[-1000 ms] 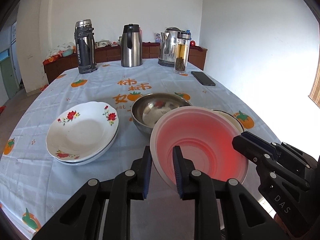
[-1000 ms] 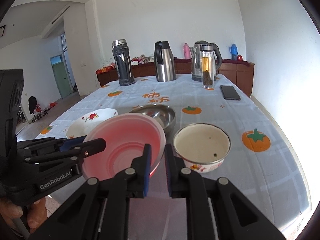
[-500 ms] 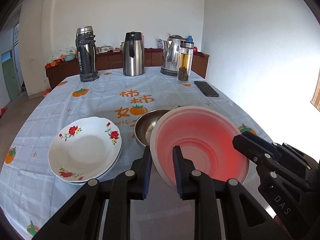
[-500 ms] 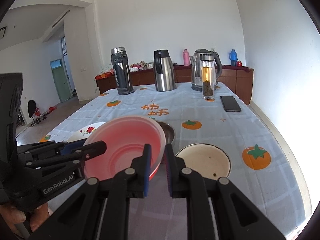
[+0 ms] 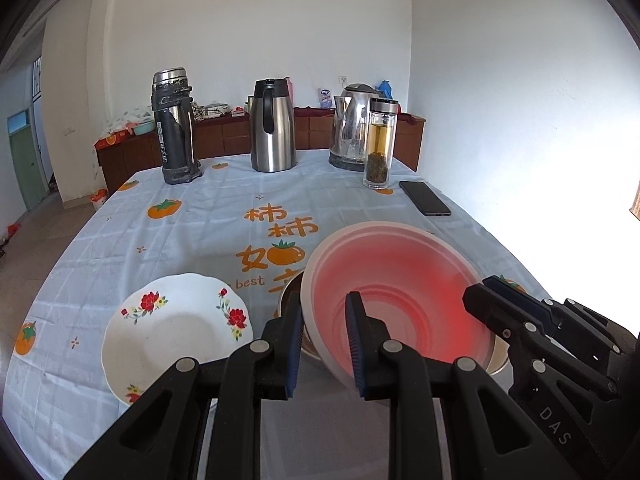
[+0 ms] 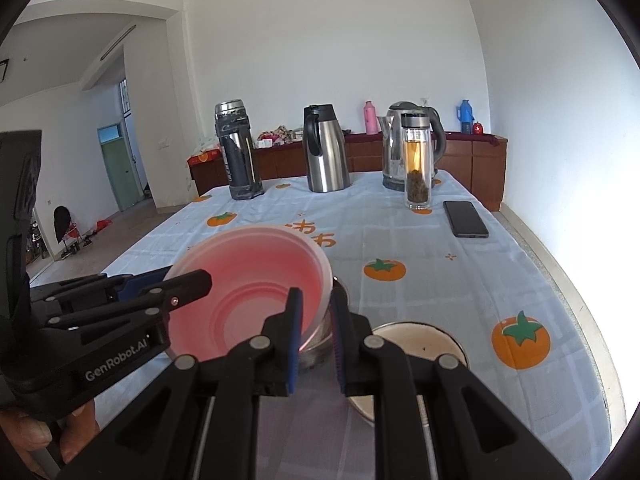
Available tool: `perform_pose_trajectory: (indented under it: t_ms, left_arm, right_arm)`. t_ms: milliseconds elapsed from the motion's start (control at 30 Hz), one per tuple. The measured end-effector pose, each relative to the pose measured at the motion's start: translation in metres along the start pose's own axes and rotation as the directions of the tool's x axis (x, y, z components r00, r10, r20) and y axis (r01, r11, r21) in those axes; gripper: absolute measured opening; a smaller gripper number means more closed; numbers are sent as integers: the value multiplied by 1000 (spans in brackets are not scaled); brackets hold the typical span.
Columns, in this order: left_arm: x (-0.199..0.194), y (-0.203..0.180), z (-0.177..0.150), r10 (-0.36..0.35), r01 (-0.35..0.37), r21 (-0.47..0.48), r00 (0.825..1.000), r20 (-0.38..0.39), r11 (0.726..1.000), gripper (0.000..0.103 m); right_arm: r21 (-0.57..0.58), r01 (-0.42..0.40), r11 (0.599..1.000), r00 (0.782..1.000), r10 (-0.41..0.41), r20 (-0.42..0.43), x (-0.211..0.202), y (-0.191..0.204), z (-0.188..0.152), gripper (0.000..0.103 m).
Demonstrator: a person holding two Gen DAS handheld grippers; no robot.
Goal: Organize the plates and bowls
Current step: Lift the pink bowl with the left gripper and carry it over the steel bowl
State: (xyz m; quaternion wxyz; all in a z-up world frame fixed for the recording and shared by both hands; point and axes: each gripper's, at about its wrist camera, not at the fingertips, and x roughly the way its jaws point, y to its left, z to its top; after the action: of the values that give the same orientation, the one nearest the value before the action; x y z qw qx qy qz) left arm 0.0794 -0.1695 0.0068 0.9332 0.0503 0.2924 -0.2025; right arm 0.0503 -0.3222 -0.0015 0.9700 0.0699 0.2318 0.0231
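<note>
A pink plastic bowl [image 5: 400, 280] is held in the air above the table, gripped on opposite rims. My left gripper [image 5: 323, 320] is shut on its near-left rim. My right gripper [image 6: 316, 316] is shut on its right rim [image 6: 326, 280]; it also shows at the right of the left wrist view [image 5: 480, 292]. Below the bowl sits a steel bowl [image 5: 290, 292], mostly hidden. A white enamel bowl [image 6: 420, 340] stands to the right of it. White flowered plates [image 5: 172, 328] are stacked on the left.
At the table's far end stand a dark thermos [image 5: 174, 128], a steel carafe [image 5: 272, 128], an electric kettle [image 5: 352, 128] and a glass tea bottle [image 5: 378, 144]. A black phone [image 5: 424, 198] lies at the right. The tablecloth [image 5: 180, 232] has orange fruit prints.
Both grippers have lifted the pink bowl higher above the table. The steel bowl, enamel bowl and plates have dropped lower in both views.
</note>
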Motion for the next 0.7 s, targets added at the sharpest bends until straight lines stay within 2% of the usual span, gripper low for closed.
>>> perform_pose_trajectory:
  t_ms: [700]
  left_arm:
    - [33,1,18,19,-19,-3,1000,-15,1000,23]
  right_arm:
    - [11,19,1000,1000,-19,-19,36,-10,17,15]
